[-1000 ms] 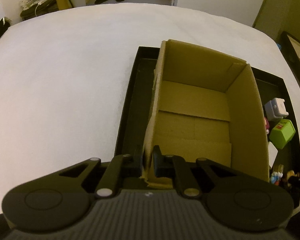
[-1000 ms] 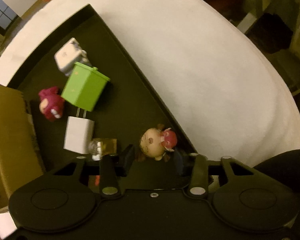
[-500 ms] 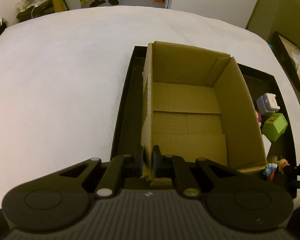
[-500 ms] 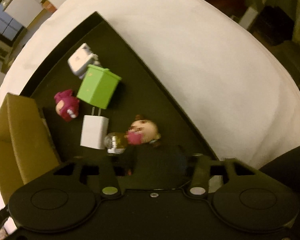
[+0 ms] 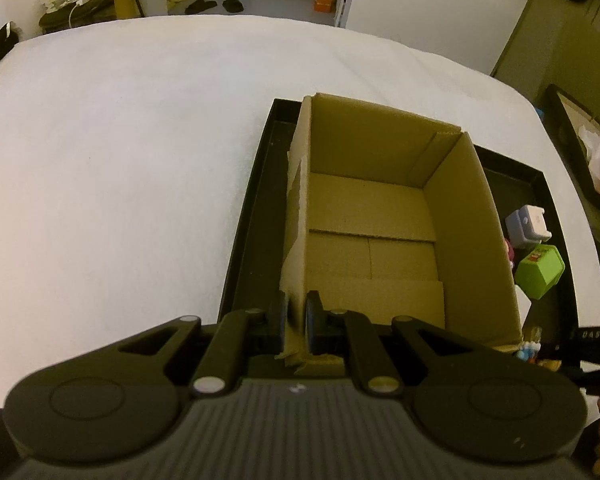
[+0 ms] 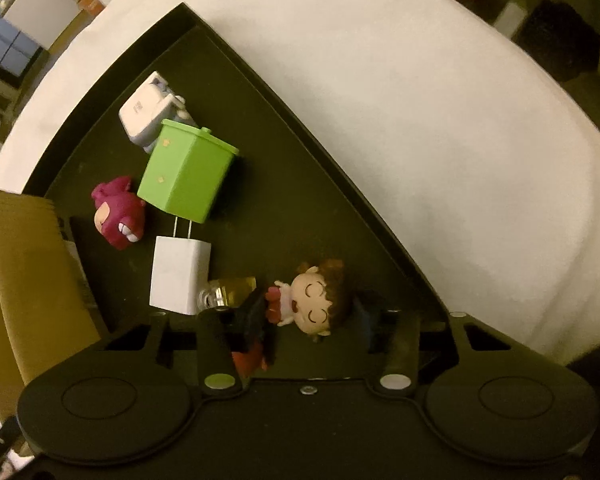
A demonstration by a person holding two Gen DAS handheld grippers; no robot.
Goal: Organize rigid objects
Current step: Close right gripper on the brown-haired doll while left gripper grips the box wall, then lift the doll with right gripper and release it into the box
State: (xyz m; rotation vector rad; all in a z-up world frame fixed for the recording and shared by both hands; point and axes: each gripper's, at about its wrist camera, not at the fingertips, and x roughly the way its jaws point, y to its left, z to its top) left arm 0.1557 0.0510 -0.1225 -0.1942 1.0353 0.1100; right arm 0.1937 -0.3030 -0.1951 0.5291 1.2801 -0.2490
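2 grippers busy: our left gripper (image 5: 295,322) clamps the cardboard box (image 5: 384,216) wall, right gripper (image 6: 312,316) jaws closing around the doll figurine (image 6: 314,300) at lower center, next we lift it boxward.

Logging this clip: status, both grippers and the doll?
Left gripper shut on box wall. Right gripper closing around doll, pads not pressing yet. Nothing blocking.

The right gripper (image 6: 306,322) is closing its jaws around a little doll (image 6: 314,300) with brown hair, lying in a black tray (image 6: 340,184). Beside it lie a white plug (image 6: 180,276), a green box (image 6: 186,174), a pink toy (image 6: 118,214) and a cardboard box (image 6: 24,272).
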